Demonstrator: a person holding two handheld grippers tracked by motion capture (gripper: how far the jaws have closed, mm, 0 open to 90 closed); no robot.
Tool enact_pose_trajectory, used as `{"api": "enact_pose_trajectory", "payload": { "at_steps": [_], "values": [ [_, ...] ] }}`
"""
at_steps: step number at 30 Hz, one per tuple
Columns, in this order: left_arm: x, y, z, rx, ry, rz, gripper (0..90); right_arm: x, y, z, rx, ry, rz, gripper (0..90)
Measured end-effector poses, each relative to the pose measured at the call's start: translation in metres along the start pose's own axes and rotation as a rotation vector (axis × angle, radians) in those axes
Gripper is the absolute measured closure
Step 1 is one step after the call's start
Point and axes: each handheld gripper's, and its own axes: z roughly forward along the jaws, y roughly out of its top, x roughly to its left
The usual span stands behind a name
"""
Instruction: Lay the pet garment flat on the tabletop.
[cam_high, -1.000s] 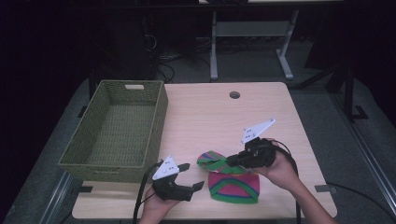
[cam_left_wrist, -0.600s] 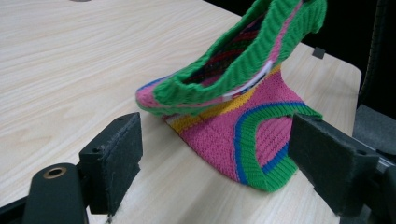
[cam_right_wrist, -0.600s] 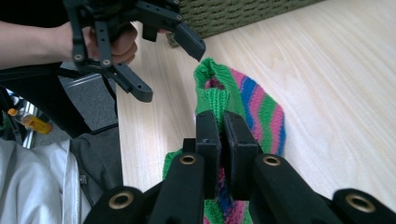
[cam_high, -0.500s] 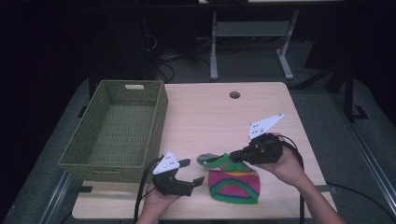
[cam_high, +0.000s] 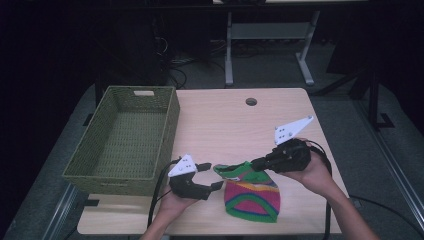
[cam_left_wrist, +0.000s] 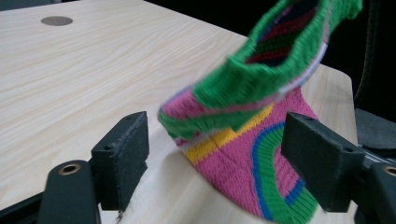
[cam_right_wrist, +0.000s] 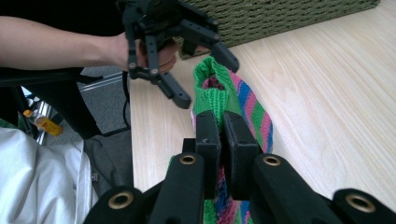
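Ribbed knitted wool hat (cam_high: 250, 192), soft and matt; smooth pale wood-grain desk (cam_high: 225, 125); rough woven wicker basket (cam_high: 125, 137); left claw (cam_left_wrist: 224, 154) with matt black plastic jaws.

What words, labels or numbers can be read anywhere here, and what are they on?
None can be read. The striped knitted hat, the woven basket, the table and both grippers, left gripper and right gripper, carry no legible text. A small bottle on the floor is too blurred to read.
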Motion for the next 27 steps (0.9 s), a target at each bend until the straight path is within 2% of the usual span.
{"api": "enact_pose_trajectory", "payload": {
  "at_steps": [2, 4, 6, 7, 8, 12, 16, 27],
  "values": [
    [0.003, 0.001, 0.004, -0.005, -0.015, 0.006, 29.9, -0.001, -0.001, 0.000, 0.004, 0.001, -0.005, 85.0],
    [0.006, 0.001, 0.010, 0.007, -0.045, 0.013, 40.9, -0.003, -0.002, 0.000, 0.003, 0.003, 0.004, 85.0],
    [0.007, 0.001, 0.013, 0.013, -0.053, 0.022, 50.4, -0.004, -0.003, -0.001, 0.005, 0.002, 0.003, 85.0],
    [0.008, 0.000, 0.015, 0.019, -0.060, 0.018, 50.4, -0.004, -0.003, -0.001, 0.005, 0.002, 0.003, 85.0],
    [0.009, -0.001, 0.018, 0.023, -0.075, 0.012, 59.8, -0.006, -0.004, -0.002, 0.008, -0.004, 0.005, 84.9],
    [0.008, 0.000, 0.018, 0.017, -0.086, 0.016, 72.3, -0.008, -0.008, -0.004, 0.017, -0.022, 0.008, 84.9],
    [0.006, 0.006, 0.016, 0.010, -0.090, 0.028, 78.5, -0.010, -0.012, -0.007, 0.022, -0.035, 0.016, 84.9],
    [0.000, 0.031, 0.010, 0.000, -0.088, 0.065, 81.0, -0.013, -0.017, -0.020, 0.007, -0.076, 0.030, 84.9]
  ]
}}
